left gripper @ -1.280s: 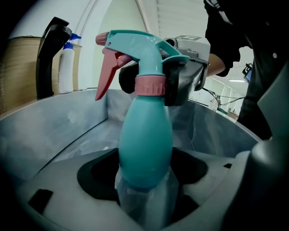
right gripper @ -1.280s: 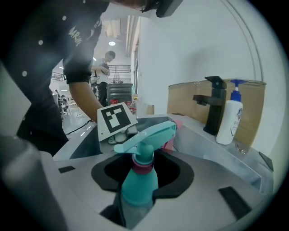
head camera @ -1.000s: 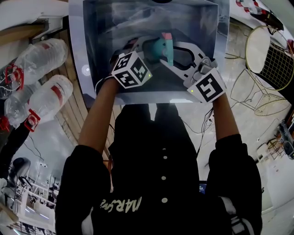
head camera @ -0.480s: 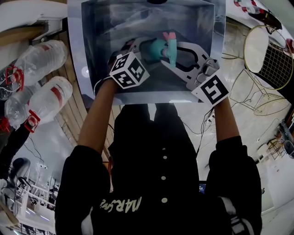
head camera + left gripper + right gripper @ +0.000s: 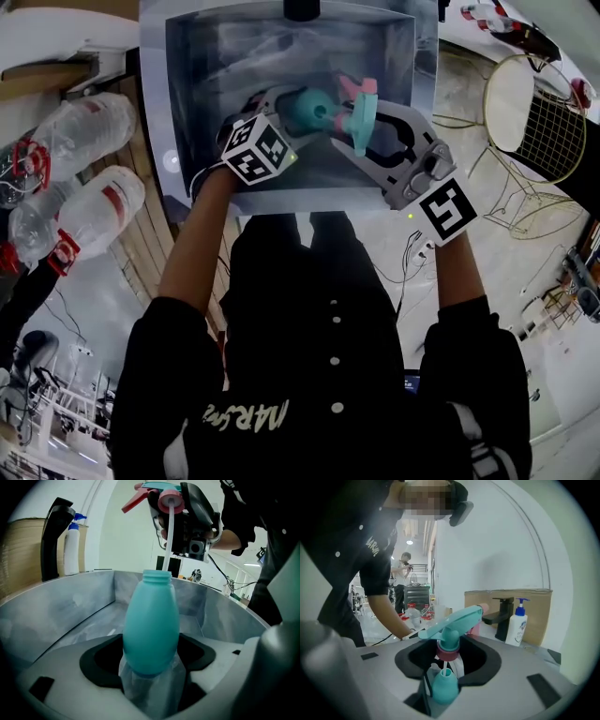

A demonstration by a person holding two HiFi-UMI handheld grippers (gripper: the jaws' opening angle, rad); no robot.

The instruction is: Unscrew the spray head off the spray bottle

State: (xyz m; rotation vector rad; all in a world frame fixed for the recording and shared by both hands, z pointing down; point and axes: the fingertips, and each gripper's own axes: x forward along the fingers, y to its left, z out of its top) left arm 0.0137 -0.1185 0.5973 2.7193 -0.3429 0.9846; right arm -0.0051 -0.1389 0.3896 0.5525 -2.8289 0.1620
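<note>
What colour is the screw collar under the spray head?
The collar is dusky pink; the right gripper view shows it best.

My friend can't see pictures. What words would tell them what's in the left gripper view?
A teal bottle with an open neck stands gripped by the left gripper, inside a steel sink. Above it the right gripper holds the unscrewed spray head, whose thin tube hangs down to the neck.

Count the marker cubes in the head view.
2: one marker cube on the left gripper, the other on the right gripper; none seems hidden.
</note>
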